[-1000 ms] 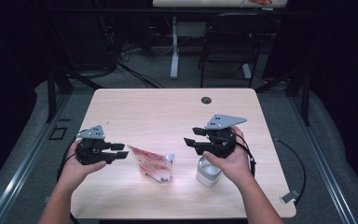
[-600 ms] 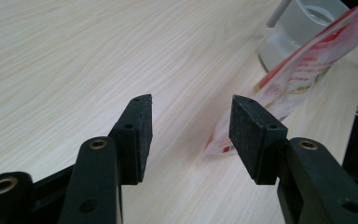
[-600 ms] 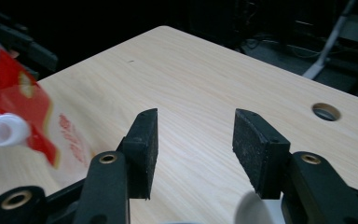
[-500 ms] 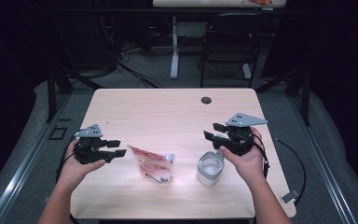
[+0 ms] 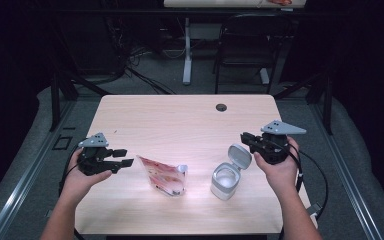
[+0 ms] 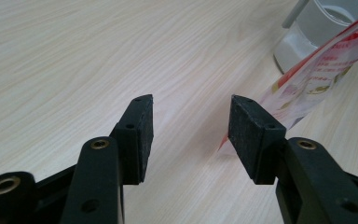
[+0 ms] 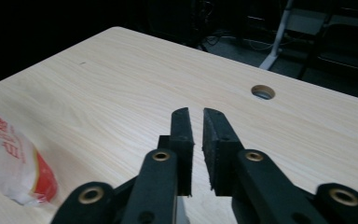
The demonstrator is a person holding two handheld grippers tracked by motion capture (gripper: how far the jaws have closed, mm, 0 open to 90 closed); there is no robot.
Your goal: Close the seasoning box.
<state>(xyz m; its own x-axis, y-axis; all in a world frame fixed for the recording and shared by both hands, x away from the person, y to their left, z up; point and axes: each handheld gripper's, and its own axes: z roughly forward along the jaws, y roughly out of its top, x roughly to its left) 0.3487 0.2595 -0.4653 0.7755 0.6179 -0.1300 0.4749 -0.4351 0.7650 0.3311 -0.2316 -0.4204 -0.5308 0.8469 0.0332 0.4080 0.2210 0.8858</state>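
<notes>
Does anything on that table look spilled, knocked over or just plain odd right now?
Nothing looks spilled or broken. The small clear container stands upright on the table with its hinged lid flipped open. The red-and-white pouch beside it lies slumped on its side, its top corner raised. That looks like work in hand, not a mishap.

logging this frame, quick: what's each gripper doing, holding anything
left gripper: open, holding nothing, pouch beside it.
right gripper: jaws just closing, narrow gap, nothing between them.
</notes>
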